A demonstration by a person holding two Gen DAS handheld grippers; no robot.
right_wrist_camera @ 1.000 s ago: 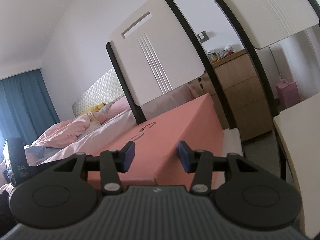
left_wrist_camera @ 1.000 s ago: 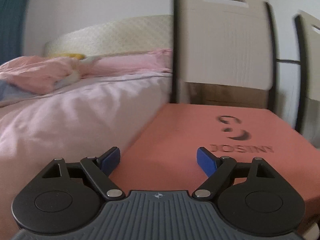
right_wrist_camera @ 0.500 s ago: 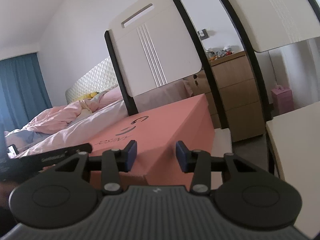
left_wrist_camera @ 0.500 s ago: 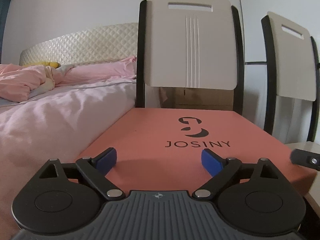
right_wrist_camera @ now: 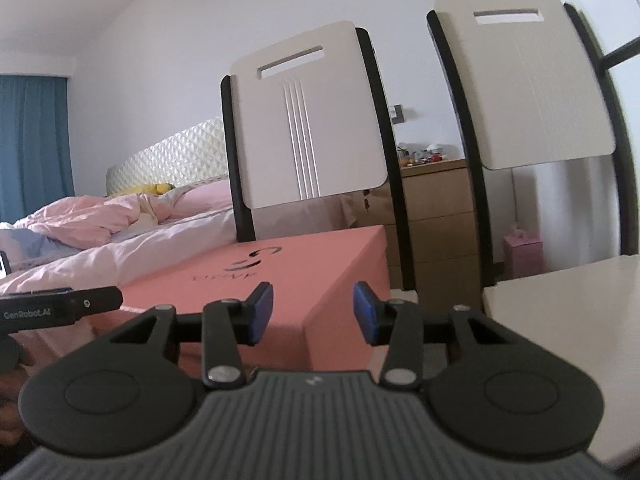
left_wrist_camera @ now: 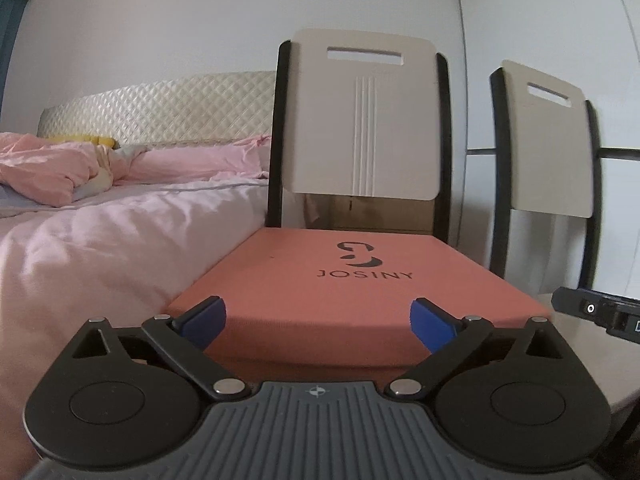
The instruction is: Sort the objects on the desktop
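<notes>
A salmon-pink box marked JOSINY (left_wrist_camera: 344,280) lies flat on the seat of a white chair (left_wrist_camera: 360,120) beside the bed. My left gripper (left_wrist_camera: 318,320) is open and empty, its blue pads wide apart in front of the box's near edge. In the right wrist view the same box (right_wrist_camera: 312,276) shows from its right corner. My right gripper (right_wrist_camera: 313,312) is open and empty, its pads either side of the box's near corner, not touching it. Each gripper's tip shows at the edge of the other's view.
A bed with pink bedding (left_wrist_camera: 100,232) runs along the left. A second white chair (right_wrist_camera: 532,100) stands to the right, with its seat (right_wrist_camera: 580,312) at my right. A wooden dresser (right_wrist_camera: 436,208) and a small pink box (right_wrist_camera: 522,256) stand behind.
Both grippers have drawn back and swung right. The box now sits farther off in the left view, and the second chair and dresser have come into fuller view. Both jaws stay open.
</notes>
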